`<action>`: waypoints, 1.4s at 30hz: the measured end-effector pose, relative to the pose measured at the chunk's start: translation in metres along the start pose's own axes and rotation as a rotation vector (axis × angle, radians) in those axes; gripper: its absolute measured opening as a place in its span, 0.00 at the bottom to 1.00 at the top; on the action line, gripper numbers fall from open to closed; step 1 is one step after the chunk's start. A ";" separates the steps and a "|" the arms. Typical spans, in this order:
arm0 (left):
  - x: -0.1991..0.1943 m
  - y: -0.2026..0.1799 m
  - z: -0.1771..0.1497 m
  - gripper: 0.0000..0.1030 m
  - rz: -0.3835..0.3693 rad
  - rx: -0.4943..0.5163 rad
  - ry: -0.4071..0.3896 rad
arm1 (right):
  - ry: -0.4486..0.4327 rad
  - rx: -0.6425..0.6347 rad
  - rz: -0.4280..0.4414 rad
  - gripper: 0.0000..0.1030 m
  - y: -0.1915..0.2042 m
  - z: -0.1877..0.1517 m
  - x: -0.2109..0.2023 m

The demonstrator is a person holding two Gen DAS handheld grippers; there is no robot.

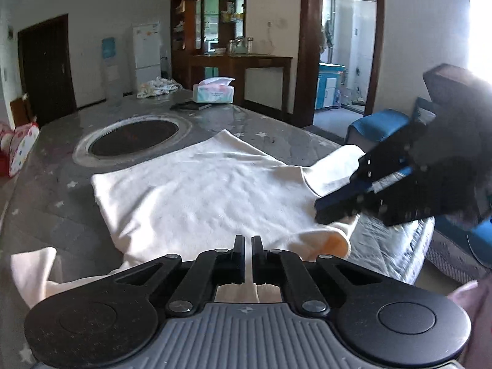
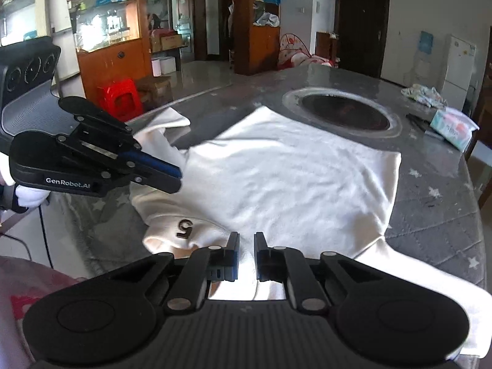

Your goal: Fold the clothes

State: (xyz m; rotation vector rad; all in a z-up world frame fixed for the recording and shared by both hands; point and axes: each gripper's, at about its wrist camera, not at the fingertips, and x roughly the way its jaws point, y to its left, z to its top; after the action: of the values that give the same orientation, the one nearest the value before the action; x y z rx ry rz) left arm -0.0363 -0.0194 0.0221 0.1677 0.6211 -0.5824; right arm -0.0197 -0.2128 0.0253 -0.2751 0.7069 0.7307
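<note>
A white T-shirt [image 1: 200, 190] lies spread on the grey star-patterned table [image 1: 55, 166]; it also shows in the right wrist view [image 2: 292, 178], with a brown "5" near its folded collar edge [image 2: 184, 228]. My left gripper [image 1: 248, 240] hovers over the shirt's near edge, its jaws almost together with a narrow gap and white cloth showing between them; it also shows in the right wrist view [image 2: 176, 178] at the left sleeve. My right gripper [image 2: 246, 236] sits over the shirt's near edge, jaws narrowly apart; it appears in the left wrist view [image 1: 319, 212] at the right sleeve.
A round dark hotplate [image 1: 133, 138] is set in the table behind the shirt. A tissue box [image 1: 213, 90], a crumpled cloth [image 1: 156, 86] and a dark flat object [image 1: 190, 106] lie at the far end. A blue chair [image 1: 378, 126] stands beside the table.
</note>
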 end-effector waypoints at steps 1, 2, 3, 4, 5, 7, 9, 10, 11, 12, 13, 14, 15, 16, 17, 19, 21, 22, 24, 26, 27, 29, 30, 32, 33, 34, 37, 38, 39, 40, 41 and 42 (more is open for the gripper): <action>0.005 0.000 0.000 0.05 -0.002 -0.003 0.007 | 0.011 -0.004 0.001 0.09 0.001 -0.001 0.005; 0.011 -0.001 0.000 0.05 -0.005 -0.006 0.014 | 0.022 -0.010 0.009 0.09 0.003 -0.003 0.009; 0.016 -0.001 -0.001 0.05 -0.007 -0.010 0.021 | 0.033 -0.015 0.017 0.09 0.004 -0.004 0.013; 0.021 -0.002 -0.003 0.05 -0.011 -0.013 0.033 | 0.044 -0.021 0.025 0.10 0.006 -0.006 0.016; 0.025 -0.002 -0.005 0.05 -0.016 -0.016 0.047 | 0.055 -0.029 0.033 0.10 0.008 -0.008 0.018; 0.029 -0.003 -0.012 0.05 -0.029 -0.018 0.070 | 0.071 -0.044 0.043 0.14 0.012 -0.012 0.020; 0.027 -0.004 -0.015 0.05 -0.038 -0.014 0.074 | 0.075 -0.050 0.053 0.15 0.014 -0.013 0.019; 0.026 -0.004 -0.016 0.06 -0.042 -0.011 0.074 | 0.076 -0.052 0.062 0.15 0.013 -0.012 0.018; 0.025 -0.004 -0.017 0.06 -0.046 -0.008 0.074 | 0.077 -0.052 0.071 0.15 0.012 -0.011 0.017; 0.024 -0.003 -0.016 0.07 -0.044 -0.010 0.070 | 0.071 -0.047 0.081 0.17 0.010 -0.009 0.015; 0.023 0.000 -0.014 0.07 -0.040 -0.013 0.064 | 0.062 -0.036 0.089 0.20 0.007 -0.005 0.013; 0.024 0.004 -0.011 0.07 -0.030 -0.026 0.059 | 0.046 -0.024 0.087 0.21 0.001 0.001 0.012; 0.025 0.009 -0.008 0.07 -0.017 -0.042 0.054 | 0.030 -0.016 0.073 0.23 -0.003 0.004 0.011; 0.027 0.014 -0.005 0.07 -0.004 -0.058 0.050 | 0.015 -0.007 0.058 0.23 -0.008 0.008 0.011; 0.028 0.019 -0.002 0.07 0.009 -0.074 0.045 | 0.004 0.010 0.044 0.24 -0.013 0.011 0.012; 0.030 0.029 0.004 0.08 0.035 -0.107 0.035 | -0.005 0.041 0.026 0.30 -0.023 0.014 0.017; 0.033 0.039 0.010 0.10 0.061 -0.139 0.026 | -0.003 0.063 -0.002 0.31 -0.032 0.014 0.026; 0.035 0.045 0.013 0.11 0.074 -0.161 0.024 | -0.003 0.070 -0.006 0.31 -0.034 0.014 0.031; 0.042 0.059 0.019 0.11 0.098 -0.209 0.024 | -0.002 0.084 -0.014 0.32 -0.038 0.013 0.039; 0.049 0.073 0.026 0.14 0.118 -0.260 0.026 | -0.002 0.097 -0.023 0.34 -0.041 0.011 0.047; 0.053 0.078 0.028 0.16 0.124 -0.279 0.025 | -0.002 0.097 -0.030 0.36 -0.041 0.010 0.049; 0.061 0.088 0.033 0.23 0.136 -0.314 0.024 | -0.002 0.099 -0.035 0.41 -0.042 0.008 0.053; 0.066 0.093 0.035 0.26 0.141 -0.328 0.026 | -0.003 0.101 -0.036 0.42 -0.042 0.007 0.054; 0.076 0.100 0.039 0.29 0.148 -0.348 0.036 | -0.005 0.103 -0.036 0.45 -0.041 0.005 0.056; 0.081 0.103 0.039 0.29 0.149 -0.356 0.042 | -0.009 0.104 -0.035 0.47 -0.041 0.004 0.056; 0.086 0.106 0.040 0.29 0.151 -0.364 0.049 | -0.012 0.104 -0.035 0.47 -0.040 0.004 0.056; 0.095 0.114 0.040 0.29 0.156 -0.392 0.057 | -0.022 0.107 -0.034 0.49 -0.039 0.002 0.057; 0.097 0.116 0.040 0.29 0.157 -0.402 0.057 | -0.026 0.108 -0.033 0.49 -0.039 0.002 0.057; 0.099 0.119 0.040 0.29 0.159 -0.412 0.057 | -0.029 0.108 -0.033 0.49 -0.039 0.001 0.057; 0.099 0.122 0.040 0.29 0.162 -0.419 0.055 | -0.032 0.109 -0.033 0.49 -0.038 0.001 0.057; 0.099 0.124 0.039 0.31 0.164 -0.425 0.052 | -0.036 0.110 -0.032 0.49 -0.038 0.000 0.057; 0.098 0.126 0.039 0.32 0.167 -0.431 0.049 | -0.039 0.111 -0.032 0.50 -0.038 0.000 0.057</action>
State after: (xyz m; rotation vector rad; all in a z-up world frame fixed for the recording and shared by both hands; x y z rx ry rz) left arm 0.1186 0.0271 -0.0074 -0.1708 0.7579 -0.2739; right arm 0.0362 -0.2110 -0.0136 -0.1705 0.7020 0.6626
